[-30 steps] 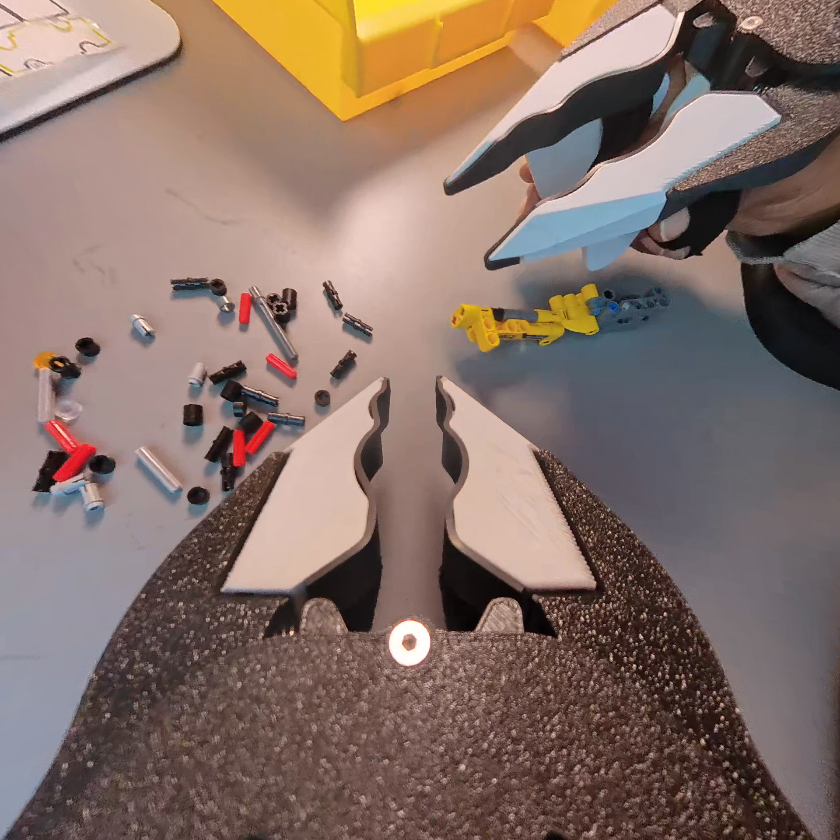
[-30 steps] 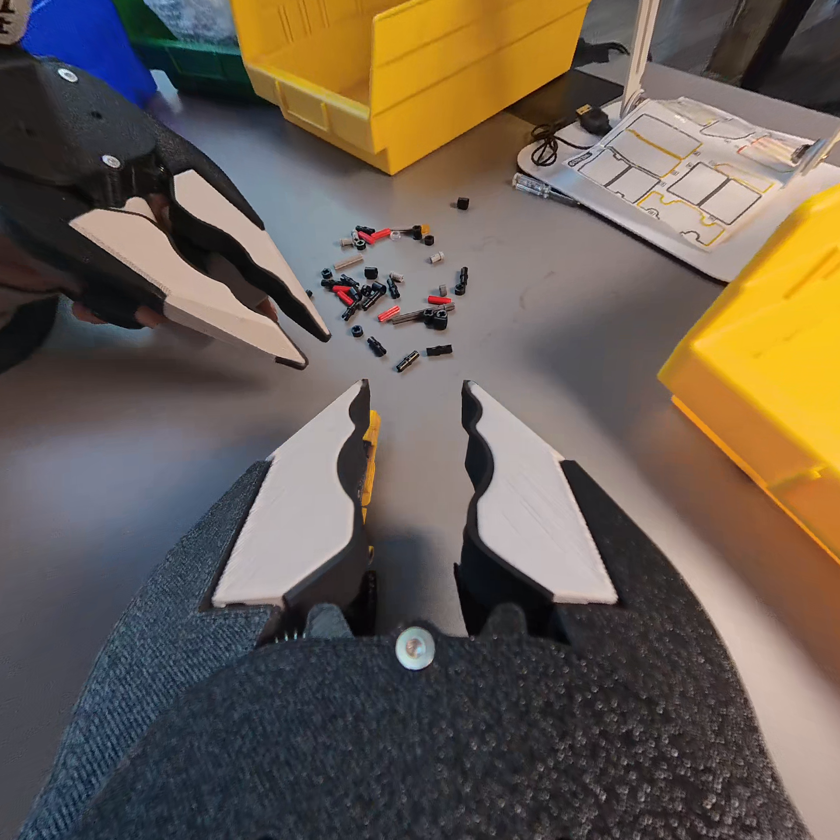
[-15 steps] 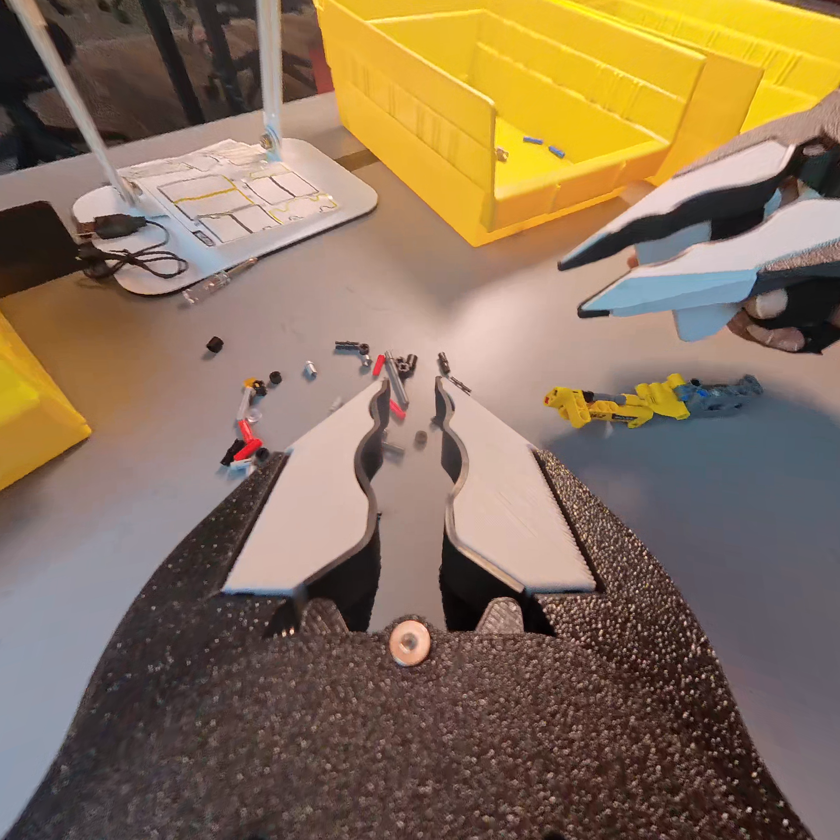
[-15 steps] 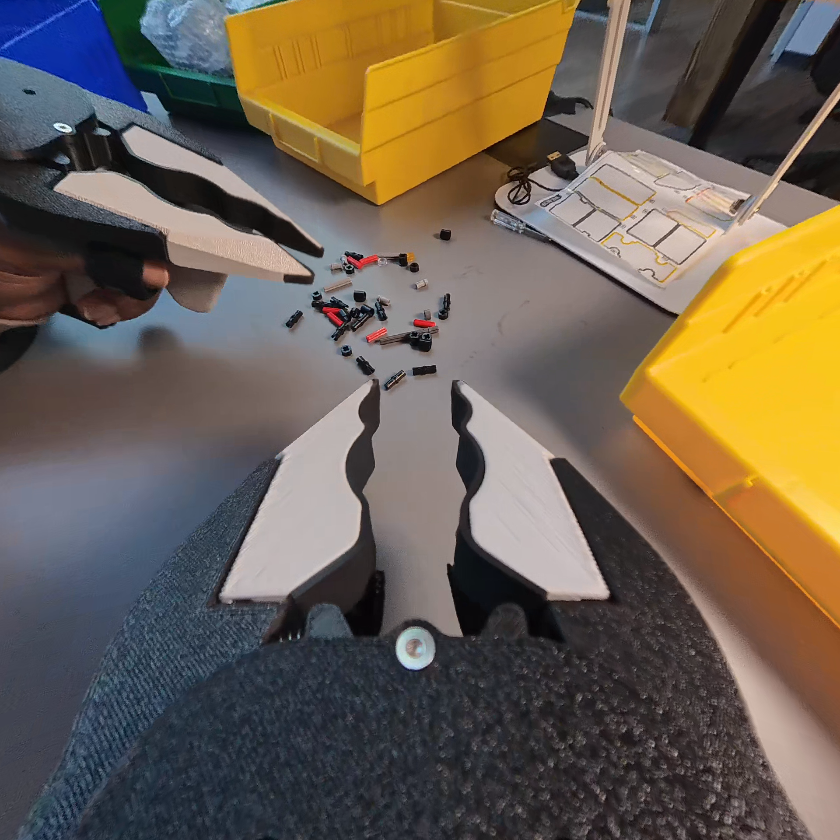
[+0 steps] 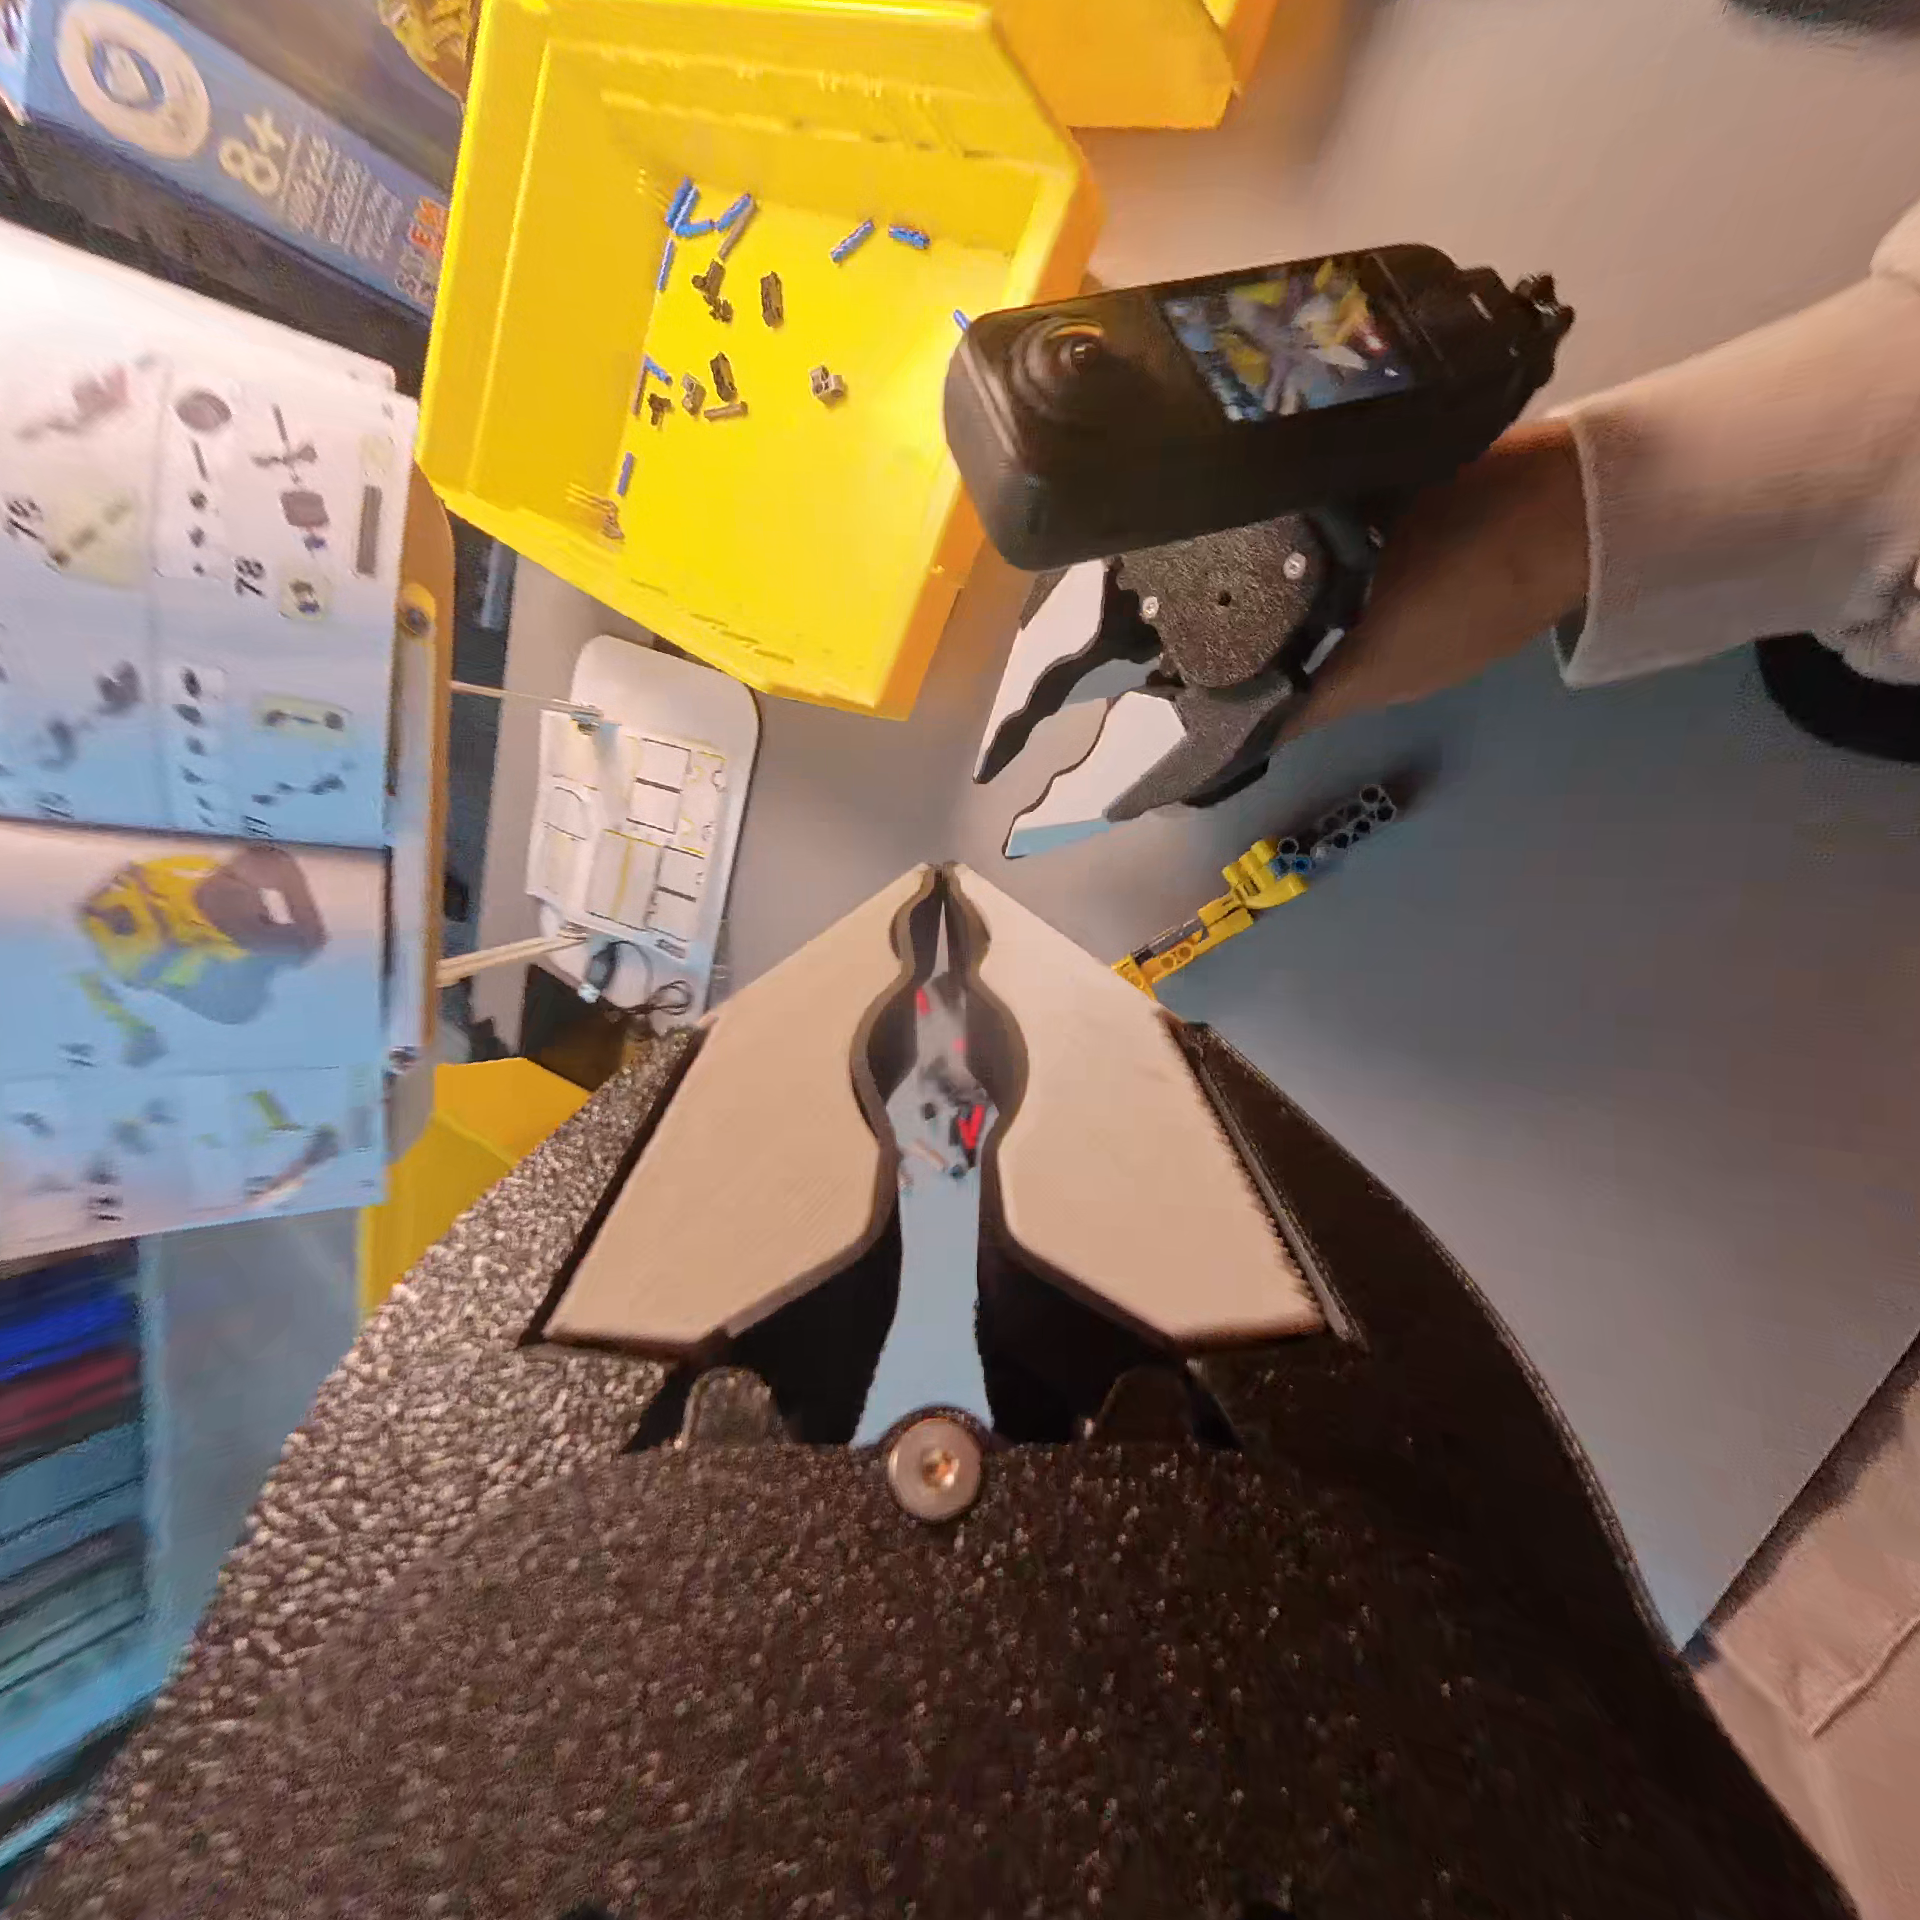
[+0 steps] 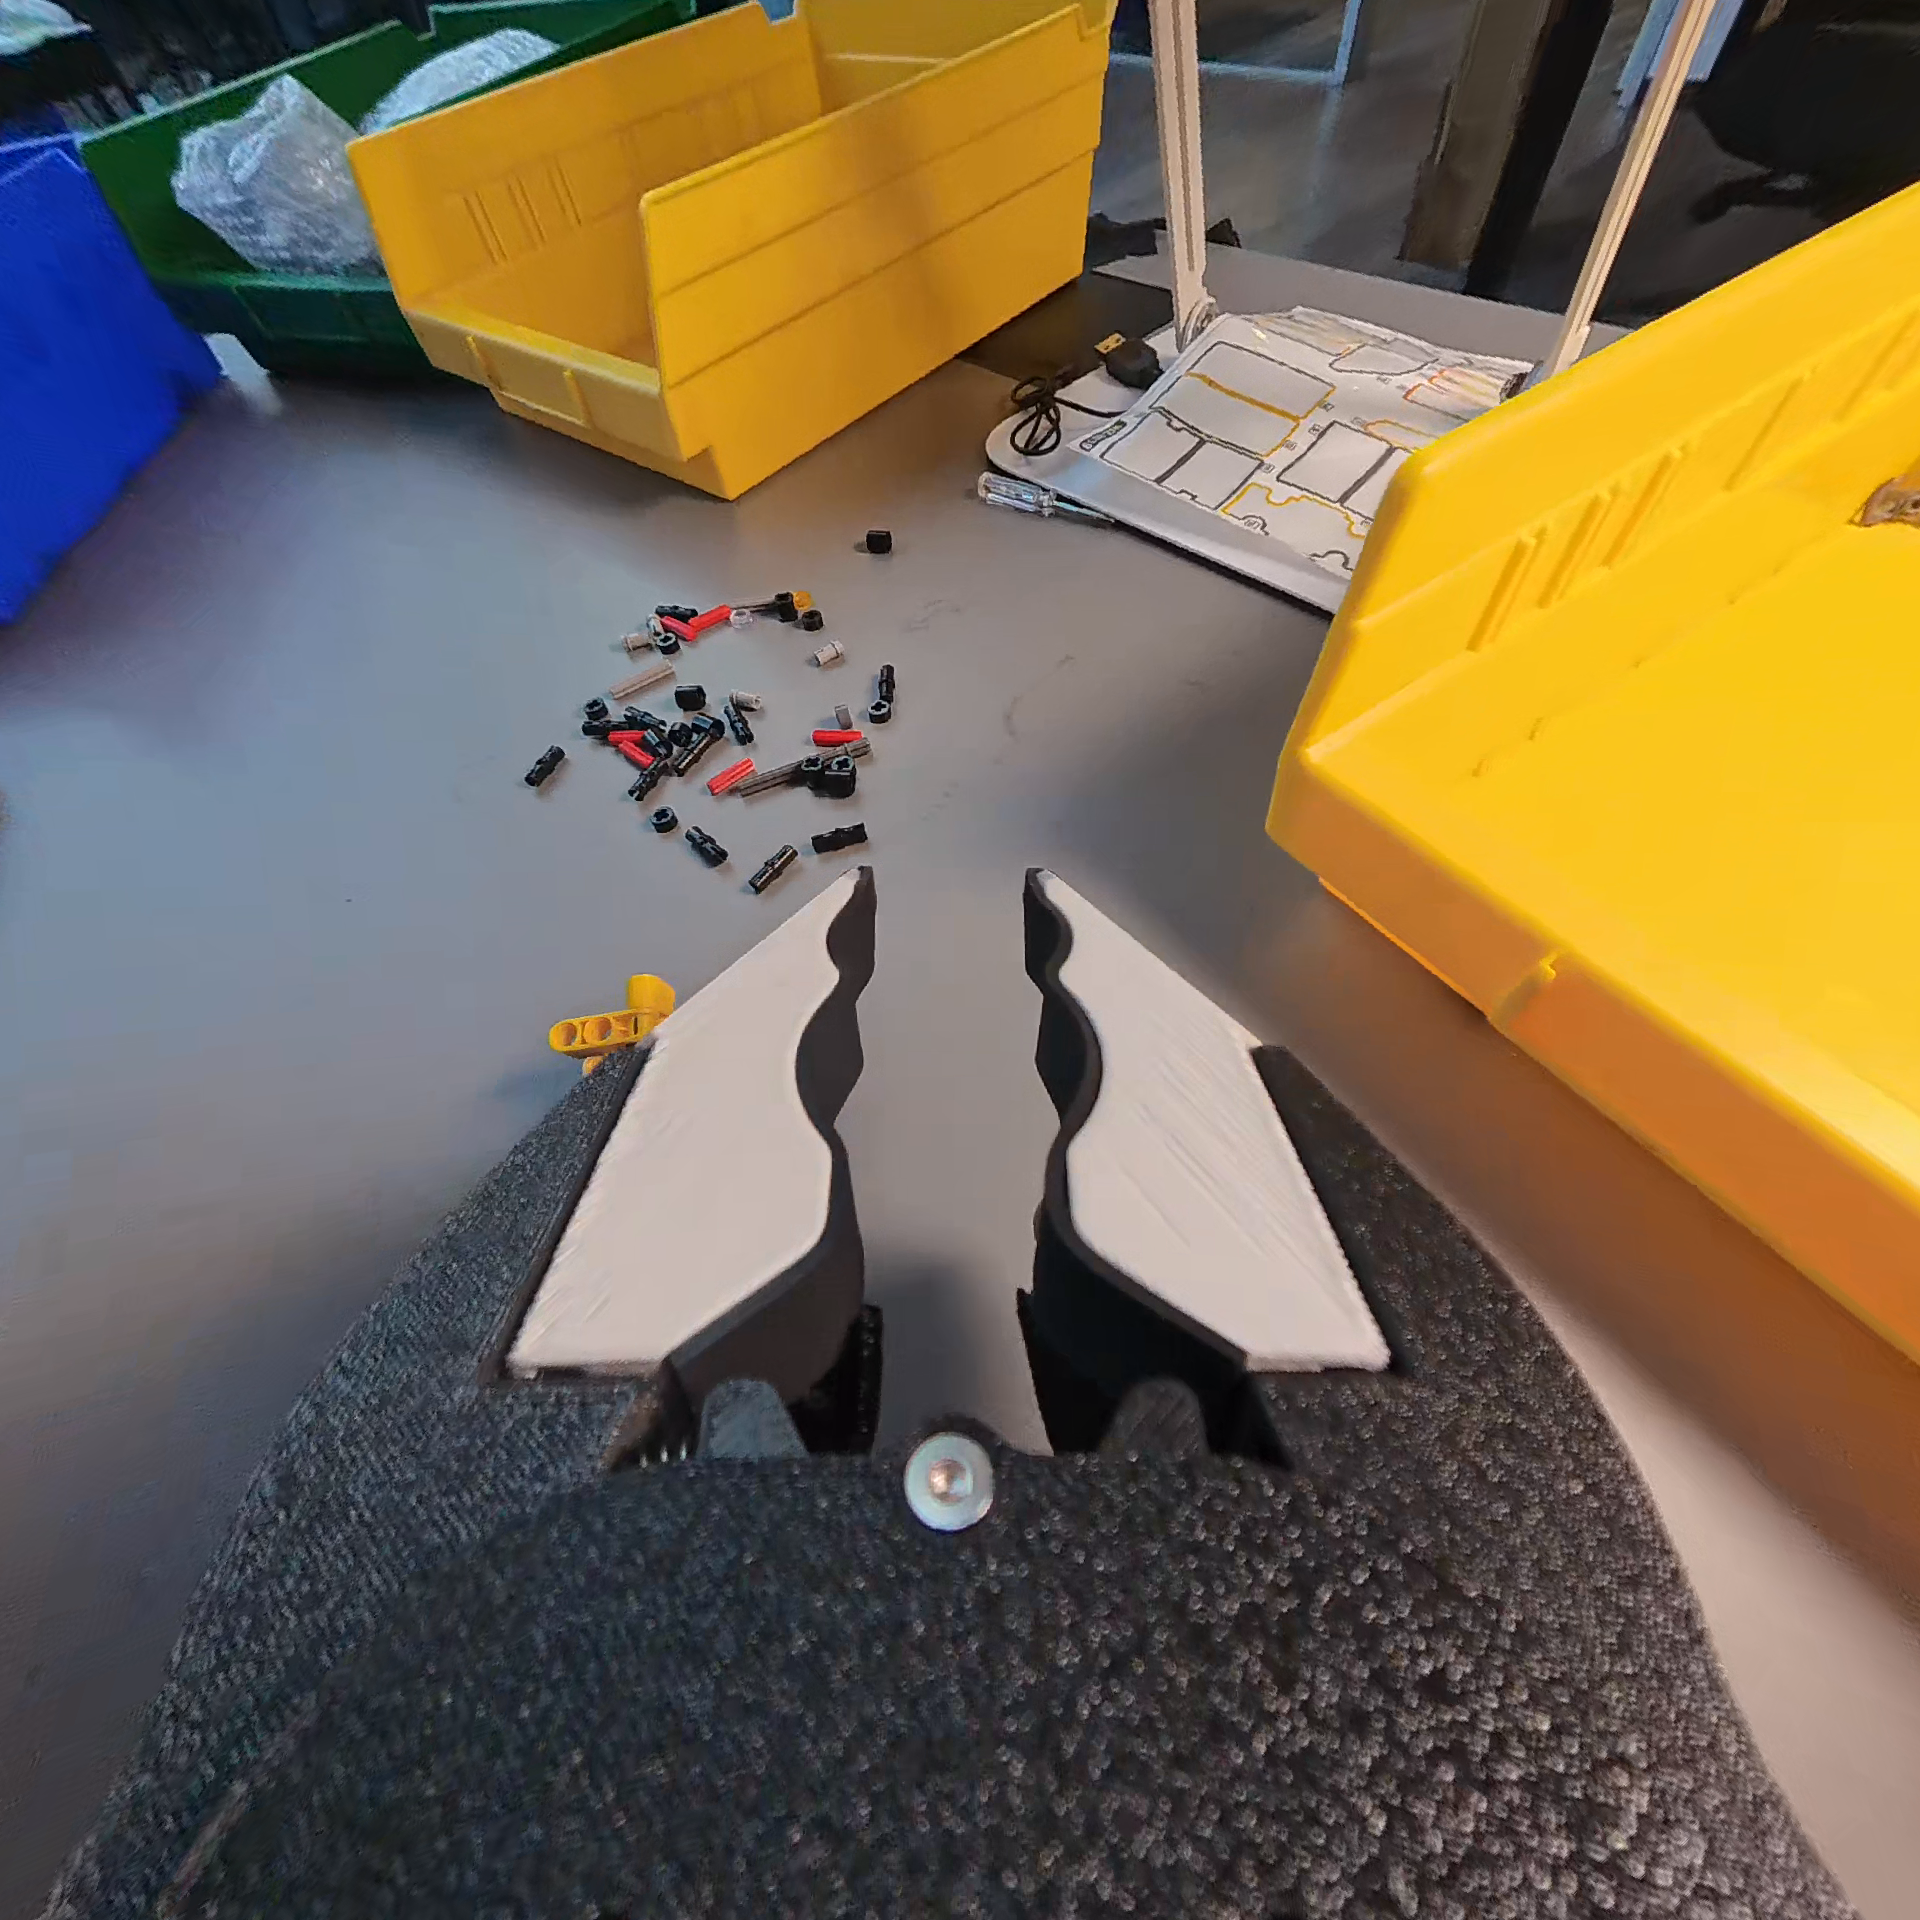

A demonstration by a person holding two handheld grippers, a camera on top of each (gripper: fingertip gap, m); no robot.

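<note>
Here the yellow assembly (image 6: 613, 1023) lies just left of the parted right tongs (image 6: 948, 883).

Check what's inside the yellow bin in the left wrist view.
Yellow bin holds scattered small blue and black pieces. Its near-right corner is hidden behind the right gripper's camera.

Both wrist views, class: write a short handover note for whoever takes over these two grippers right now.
Left gripper: shut, nothing visible between its tips, held high, looking down on the table.
Right gripper: open, empty, low over the table.
Yellow-and-grey assembly: lying on the table beside the right gripper, ungripped.
Loose pins: scattered ahead of the right gripper.
Yellow bin: holds blue and black pieces.
</note>
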